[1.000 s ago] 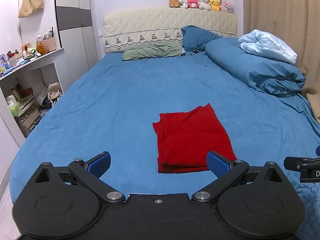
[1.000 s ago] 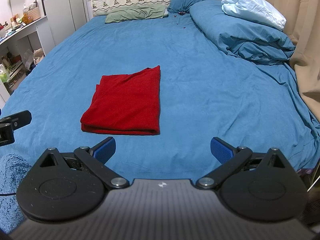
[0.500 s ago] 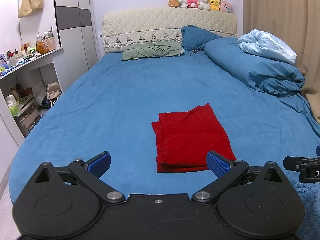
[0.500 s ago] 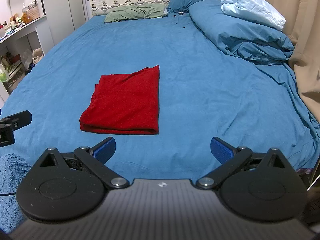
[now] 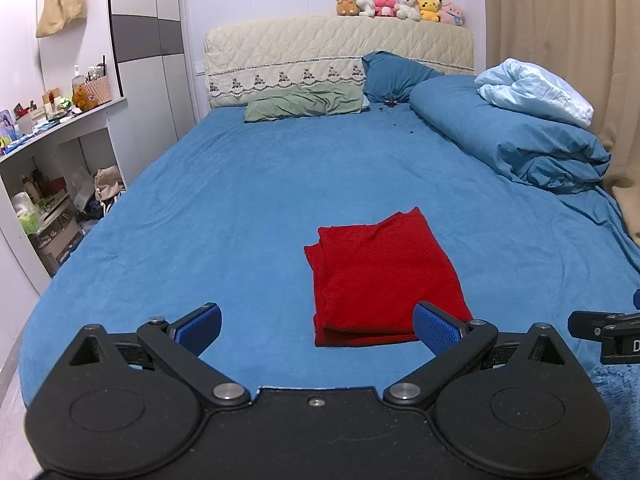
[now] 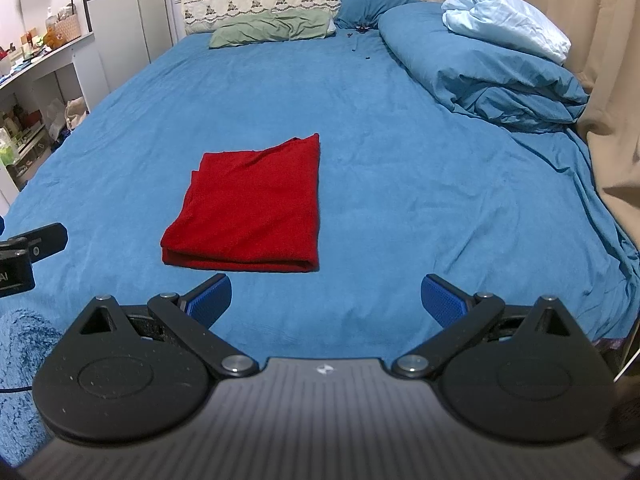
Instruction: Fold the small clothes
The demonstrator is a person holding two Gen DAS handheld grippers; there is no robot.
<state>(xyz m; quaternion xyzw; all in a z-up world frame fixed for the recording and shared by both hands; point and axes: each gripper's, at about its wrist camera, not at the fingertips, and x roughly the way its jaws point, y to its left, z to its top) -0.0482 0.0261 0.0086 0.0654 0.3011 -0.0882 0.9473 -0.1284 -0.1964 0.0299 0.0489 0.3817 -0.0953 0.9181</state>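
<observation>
Red garment (image 5: 384, 276) sits folded, barely shifted since a second ago; my left gripper (image 5: 316, 326) and right gripper (image 6: 326, 298) hang wide apart, empty — fold looks done.

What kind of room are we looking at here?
Most likely a home bedroom: a wide bed with a quilted headboard, pillows, and a row of plush toys on top.
</observation>
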